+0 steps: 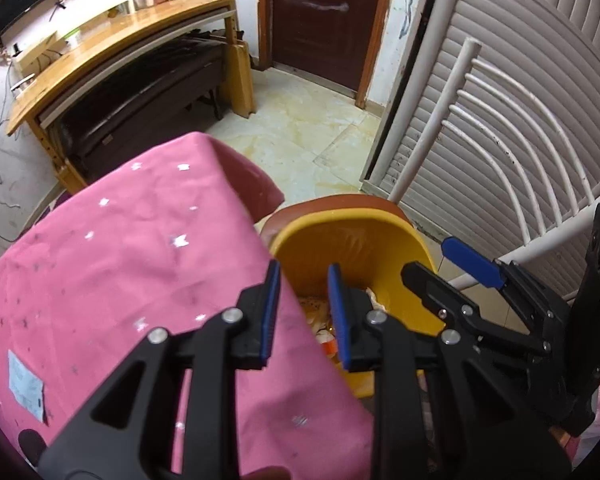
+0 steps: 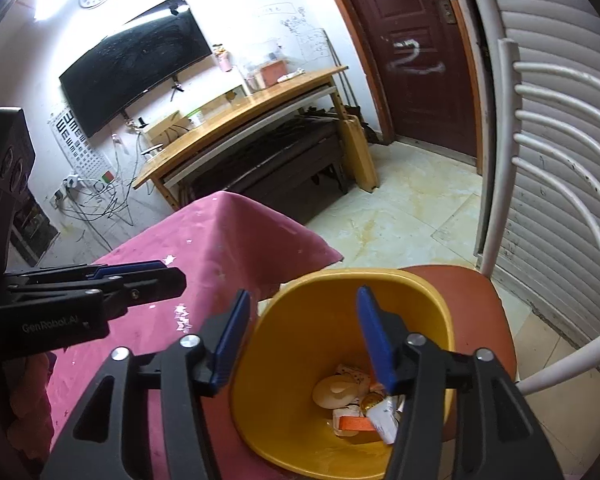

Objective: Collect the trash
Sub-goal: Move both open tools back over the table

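Note:
A yellow bin (image 2: 340, 292) stands on a brown chair seat (image 2: 484, 304) beside the pink-clothed table (image 1: 120, 248). At its bottom lies trash (image 2: 360, 404): wrappers, a pale round disc and an orange strip. My right gripper (image 2: 304, 296) hangs open above the bin's mouth with nothing between its blue pads; it also shows as the right gripper (image 1: 440, 264) over the bin's far side. My left gripper (image 1: 304, 276) is over the table edge and the bin (image 1: 352, 240) rim, its jaws narrowly apart and empty. A paper slip (image 1: 26, 384) lies on the cloth.
The chair's white barred back (image 2: 540, 128) rises right of the bin, in front of a white louvred door (image 1: 520, 60). Beyond the table are tiled floor (image 1: 308, 120), a wooden desk (image 2: 252, 112), a dark red door (image 2: 416, 52) and a wall screen (image 2: 136, 64).

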`<state>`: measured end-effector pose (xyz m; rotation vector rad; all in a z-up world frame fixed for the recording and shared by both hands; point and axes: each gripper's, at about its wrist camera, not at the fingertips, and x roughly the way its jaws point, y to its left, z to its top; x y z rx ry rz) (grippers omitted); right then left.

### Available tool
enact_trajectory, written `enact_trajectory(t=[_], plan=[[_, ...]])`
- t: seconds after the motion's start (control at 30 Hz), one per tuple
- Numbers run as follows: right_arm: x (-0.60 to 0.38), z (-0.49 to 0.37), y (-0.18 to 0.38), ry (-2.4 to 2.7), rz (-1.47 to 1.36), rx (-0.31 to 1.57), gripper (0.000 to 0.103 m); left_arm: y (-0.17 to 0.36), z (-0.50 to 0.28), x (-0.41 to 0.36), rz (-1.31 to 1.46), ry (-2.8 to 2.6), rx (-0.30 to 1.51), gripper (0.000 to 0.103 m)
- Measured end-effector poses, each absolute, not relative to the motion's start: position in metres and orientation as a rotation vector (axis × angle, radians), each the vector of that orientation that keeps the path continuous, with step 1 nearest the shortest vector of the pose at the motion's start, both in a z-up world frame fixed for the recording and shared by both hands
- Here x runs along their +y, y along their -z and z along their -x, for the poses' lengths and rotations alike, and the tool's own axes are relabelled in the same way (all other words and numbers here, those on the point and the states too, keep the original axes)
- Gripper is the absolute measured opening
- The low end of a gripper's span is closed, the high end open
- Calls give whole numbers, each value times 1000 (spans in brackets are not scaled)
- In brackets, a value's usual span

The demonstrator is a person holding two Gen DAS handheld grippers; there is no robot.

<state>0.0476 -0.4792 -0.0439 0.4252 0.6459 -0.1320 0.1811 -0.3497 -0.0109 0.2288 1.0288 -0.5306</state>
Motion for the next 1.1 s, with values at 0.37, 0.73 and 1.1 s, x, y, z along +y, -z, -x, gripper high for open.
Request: enact_trajectory(t=[0.37, 0.73, 1.1], plan=[[-416, -56, 9, 30, -295, 602, 61, -41, -162, -227, -167, 406, 904, 61], [-344, -84, 0, -71, -198, 651, 65, -66, -143, -95, -69, 253, 844, 70], [-259, -118, -3, -189, -82, 705, 69, -50, -123, -11, 23, 173, 865, 71]])
